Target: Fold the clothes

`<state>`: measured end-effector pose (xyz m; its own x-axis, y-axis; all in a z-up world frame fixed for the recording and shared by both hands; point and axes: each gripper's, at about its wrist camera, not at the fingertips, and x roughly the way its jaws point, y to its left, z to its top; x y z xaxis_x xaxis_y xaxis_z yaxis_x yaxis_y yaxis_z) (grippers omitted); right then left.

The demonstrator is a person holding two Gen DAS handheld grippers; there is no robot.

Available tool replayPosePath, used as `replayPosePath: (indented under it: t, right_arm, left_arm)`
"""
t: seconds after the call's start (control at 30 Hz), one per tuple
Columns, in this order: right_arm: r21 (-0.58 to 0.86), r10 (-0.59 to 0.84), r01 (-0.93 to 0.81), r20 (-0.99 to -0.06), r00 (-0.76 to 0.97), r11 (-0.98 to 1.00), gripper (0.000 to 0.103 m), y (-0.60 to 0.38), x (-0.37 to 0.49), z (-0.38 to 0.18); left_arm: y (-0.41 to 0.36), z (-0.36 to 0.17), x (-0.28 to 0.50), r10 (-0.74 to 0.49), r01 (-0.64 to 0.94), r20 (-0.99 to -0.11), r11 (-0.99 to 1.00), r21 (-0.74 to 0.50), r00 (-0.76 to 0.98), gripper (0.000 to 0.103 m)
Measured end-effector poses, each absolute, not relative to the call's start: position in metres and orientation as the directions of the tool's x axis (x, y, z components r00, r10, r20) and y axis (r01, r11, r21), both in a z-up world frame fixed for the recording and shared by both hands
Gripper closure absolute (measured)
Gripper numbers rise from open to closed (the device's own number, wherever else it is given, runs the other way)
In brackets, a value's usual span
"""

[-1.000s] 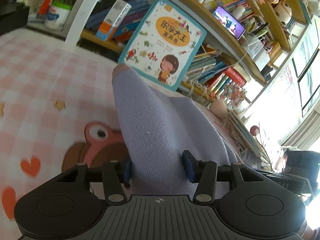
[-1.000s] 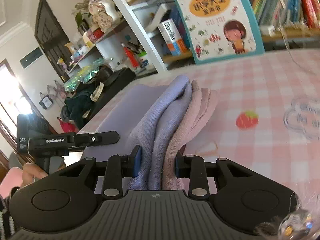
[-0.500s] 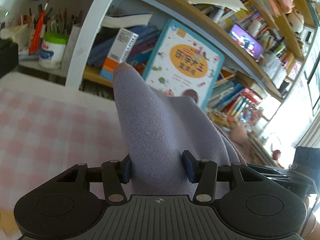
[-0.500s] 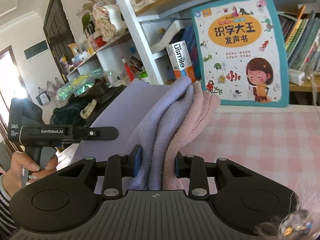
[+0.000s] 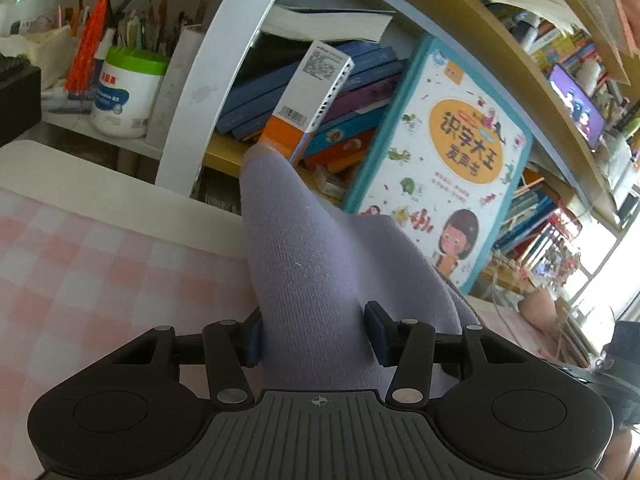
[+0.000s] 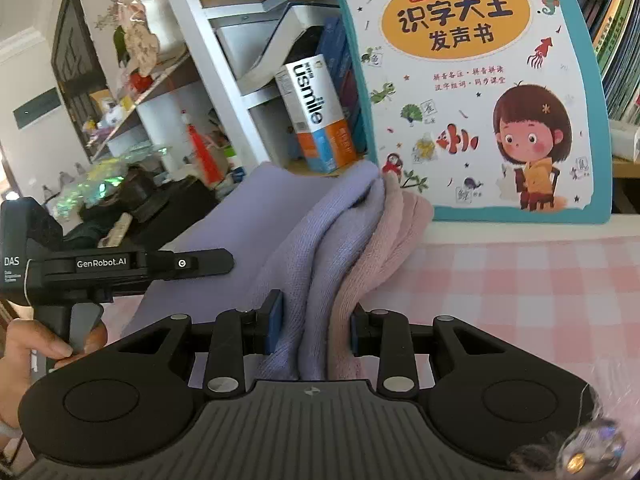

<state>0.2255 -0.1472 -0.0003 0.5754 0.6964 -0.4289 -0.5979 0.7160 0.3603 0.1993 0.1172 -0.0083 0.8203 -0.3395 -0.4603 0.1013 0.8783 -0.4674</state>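
A lavender knit garment (image 5: 320, 264) with a pink lining is held up above the pink checked table cover (image 5: 80, 272). My left gripper (image 5: 314, 338) is shut on a thick bunch of it, the cloth rising to a peak ahead of the jaws. My right gripper (image 6: 316, 326) is shut on another bunched part of the garment (image 6: 332, 240), lavender on the left and pink on the right. The cloth stretches in a flat sheet between the two grippers. In the right wrist view the left gripper (image 6: 216, 258) shows side-on at the left, held by a hand (image 6: 28, 344).
A bookshelf with a white upright (image 5: 212, 68) stands just beyond the table's far edge. A large children's book (image 6: 472, 88) leans against it, beside a toothbrush box (image 6: 316, 112) and stacked books. A white tub (image 5: 124, 96) and pens sit at far left.
Both grippers have carried the garment forward toward the bookshelf; the big book and the shelf have grown much closer, and the table's printed pictures have passed out of view. Both grips are unchanged.
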Motion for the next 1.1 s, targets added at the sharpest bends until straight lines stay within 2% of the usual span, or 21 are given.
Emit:
replayPosePath:
  t: [0.33, 0.4, 0.43, 0.5, 0.6, 0.83, 1.1]
  right_arm:
    - [0.461, 0.691, -0.518, -0.422, 0.587, 0.721, 0.071, -0.151, 0.253, -0.012]
    - [0.479, 0.689, -0.501, -0.421, 0.590, 0.721, 0.063, -0.152, 0.254, -0.014]
    - [0.476, 0.680, -0.492, -0.423, 0.598, 0.729, 0.052, -0.152, 0.253, -0.014]
    - [0.443, 0.660, -0.494, -0.425, 0.619, 0.748, 0.045, -0.152, 0.247, -0.011]
    - [0.394, 0.623, -0.485, -0.439, 0.647, 0.781, 0.038, -0.155, 0.235, -0.005]
    - [0.312, 0.544, -0.448, -0.408, 0.733, 0.838, 0.027, -0.175, 0.179, 0.009]
    - [0.171, 0.418, -0.382, -0.415, 0.808, 0.908, 0.019, -0.190, 0.109, 0.006]
  left_arm:
    - [0.122, -0.013, 0.224, -0.317, 0.068, -0.446, 0.869, -0.490, 0.837, 0.052]
    - [0.123, -0.014, 0.224, -0.297, 0.040, -0.466, 0.874, -0.485, 0.833, 0.047]
    - [0.122, -0.013, 0.224, -0.280, 0.023, -0.483, 0.881, -0.472, 0.830, 0.043]
    - [0.117, -0.003, 0.214, -0.215, 0.006, -0.490, 0.919, -0.394, 0.845, 0.041]
    - [0.109, 0.013, 0.193, -0.134, -0.003, -0.462, 0.959, -0.283, 0.877, 0.031]
    - [0.081, 0.034, 0.129, -0.112, 0.040, -0.389, 0.982, -0.186, 0.914, 0.013]
    - [0.043, 0.036, 0.072, -0.059, 0.036, -0.381, 0.997, -0.067, 0.923, 0.010]
